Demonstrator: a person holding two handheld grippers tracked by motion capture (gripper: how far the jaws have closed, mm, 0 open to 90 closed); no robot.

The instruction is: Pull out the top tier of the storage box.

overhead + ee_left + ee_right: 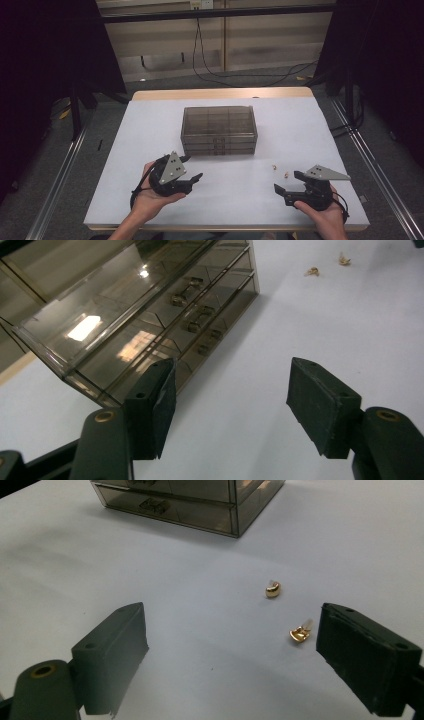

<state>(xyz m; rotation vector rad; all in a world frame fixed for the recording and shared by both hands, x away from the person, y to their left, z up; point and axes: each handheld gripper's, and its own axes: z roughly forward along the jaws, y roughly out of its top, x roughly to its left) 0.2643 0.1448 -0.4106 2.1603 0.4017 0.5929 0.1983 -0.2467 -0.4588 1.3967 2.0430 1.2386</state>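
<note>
Flanking two gold earrings (273, 589) near the drawer box (219, 129), left gripper (189, 168) and right gripper (289, 182) — both released — grasp nothing.

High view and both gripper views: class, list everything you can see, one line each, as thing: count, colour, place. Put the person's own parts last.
Drawer box: one, smoky clear, middle of the table, drawers shut.
Earrings: two, gold, on the white top right of the box, apart from each other.
Table: one, white top, wood far edge.
Cables: black, on the floor beyond the table.
Left gripper: one, black, open, near the box's front.
Right gripper: one, black, open, near the earrings.
Hands: two, holding the grippers.
</note>
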